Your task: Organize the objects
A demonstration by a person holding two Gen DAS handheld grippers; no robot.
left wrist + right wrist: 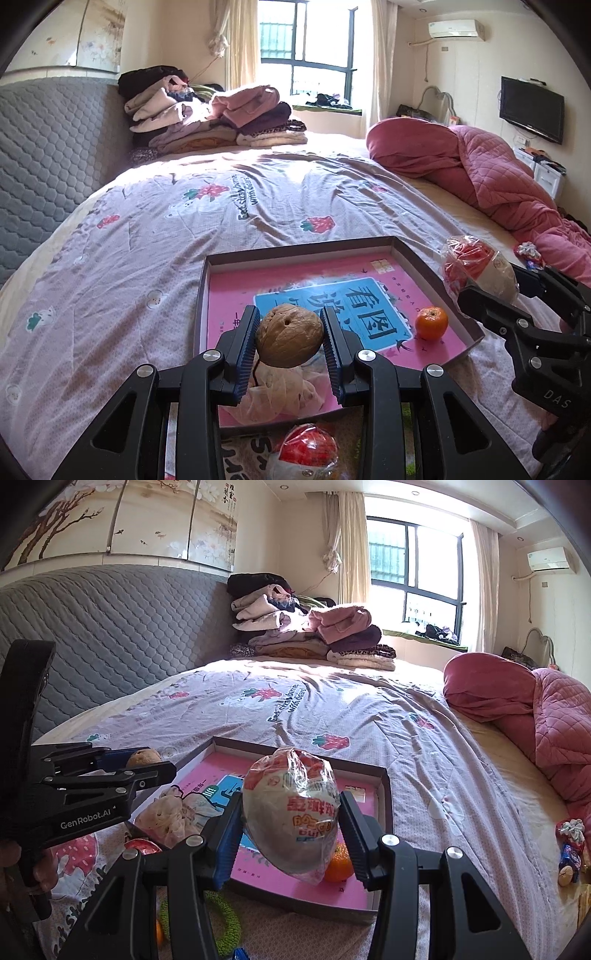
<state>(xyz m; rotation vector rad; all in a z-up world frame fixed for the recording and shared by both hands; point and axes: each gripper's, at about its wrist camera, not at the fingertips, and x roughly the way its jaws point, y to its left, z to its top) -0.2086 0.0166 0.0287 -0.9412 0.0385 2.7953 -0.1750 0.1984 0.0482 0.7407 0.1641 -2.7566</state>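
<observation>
My left gripper [290, 339] is shut on a brown walnut [290, 338], held above the near end of a shallow box [424, 258] with a pink book cover inside. A small orange [431, 322] and a crumpled pale plastic bag [284, 397] lie in the box. My right gripper [291, 829] is shut on a plastic-wrapped snack bun [291, 812], held over the box [384, 794]; it also shows at the right of the left wrist view [480, 273]. The left gripper with the walnut [144, 757] shows at the left of the right wrist view.
Another wrapped red-and-white snack [308, 456] lies on the bed in front of the box. A green ring [225, 923] lies near it. Small wrapped sweets [570, 845] lie at the right. A pink quilt [498, 173] and folded clothes [221, 118] sit further back.
</observation>
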